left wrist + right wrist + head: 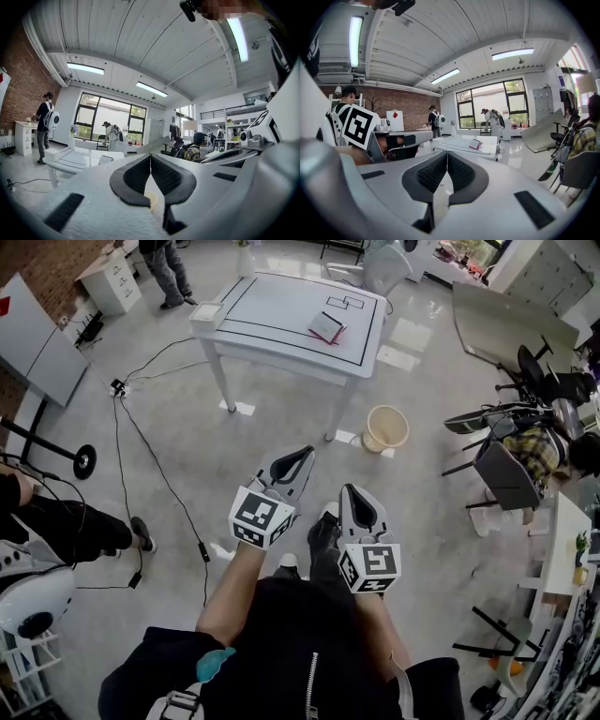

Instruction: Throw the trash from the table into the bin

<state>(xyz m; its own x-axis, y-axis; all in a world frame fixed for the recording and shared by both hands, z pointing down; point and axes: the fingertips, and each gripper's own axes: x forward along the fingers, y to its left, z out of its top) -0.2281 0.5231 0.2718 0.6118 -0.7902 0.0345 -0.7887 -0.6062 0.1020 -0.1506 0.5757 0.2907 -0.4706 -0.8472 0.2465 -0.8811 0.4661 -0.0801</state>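
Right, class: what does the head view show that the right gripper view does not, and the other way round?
Only the head view: the round beige plastic bin on the floor beside the table, and the black cable trailing across the floor. Only the right gripper view: the long ceiling strip light. Both: the white rectangular table with the flat pink-and-white packet lying on it.

Left hand-held gripper (306,454) closed, right hand-held gripper (351,491) closed, both empty

Overhead and level views sharing table (272,310)
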